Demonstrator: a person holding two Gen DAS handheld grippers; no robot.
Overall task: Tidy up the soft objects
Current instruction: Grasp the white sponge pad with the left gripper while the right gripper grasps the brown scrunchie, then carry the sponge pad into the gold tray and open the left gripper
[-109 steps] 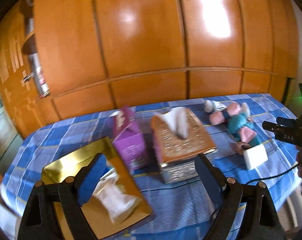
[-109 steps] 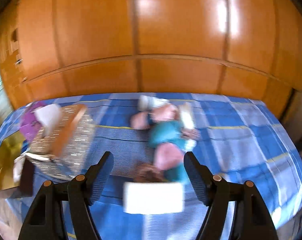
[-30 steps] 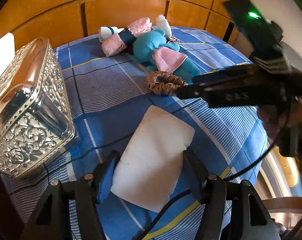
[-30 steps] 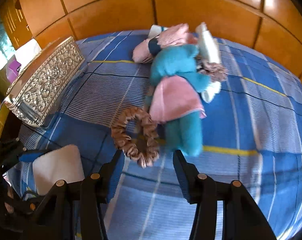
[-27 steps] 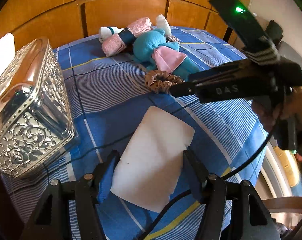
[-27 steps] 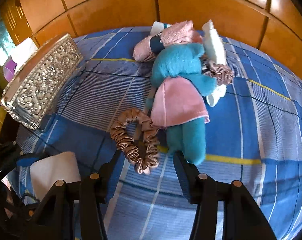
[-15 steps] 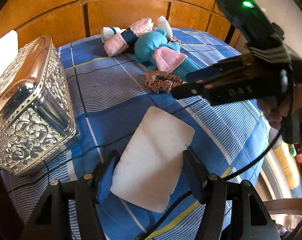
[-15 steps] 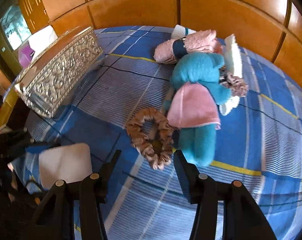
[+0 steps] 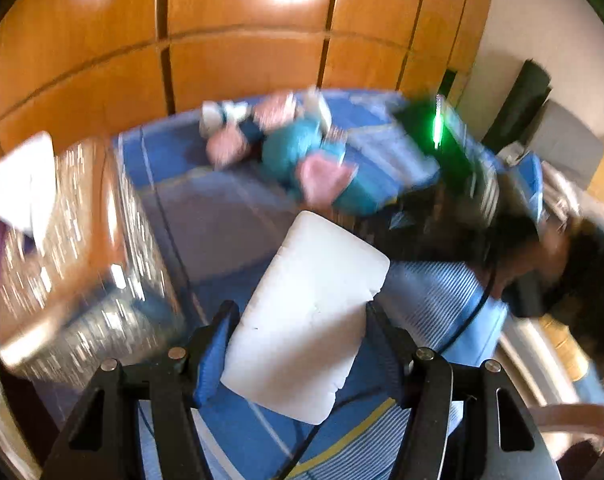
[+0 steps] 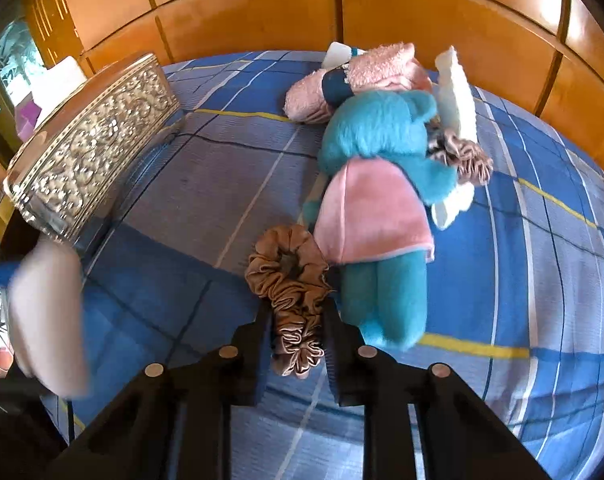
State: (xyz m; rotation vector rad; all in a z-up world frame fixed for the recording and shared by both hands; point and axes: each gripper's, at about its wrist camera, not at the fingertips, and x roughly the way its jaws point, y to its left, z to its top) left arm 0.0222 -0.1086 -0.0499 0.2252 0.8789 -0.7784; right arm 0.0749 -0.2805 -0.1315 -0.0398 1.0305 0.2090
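Currently right gripper [image 10: 298, 344] jaws closing on the brown scrunchie [image 10: 292, 292], its loop stretching forward from the pads. Left gripper [image 9: 298, 344] pinches white pad [image 9: 306, 316], long axis running away from the fingers.

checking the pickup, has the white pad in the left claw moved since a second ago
Yes. The white rectangular foam pad, clamped in the left claw, now hangs above the blue checked cloth; earlier it lay flat on it, lower beside the embossed silver metal box.
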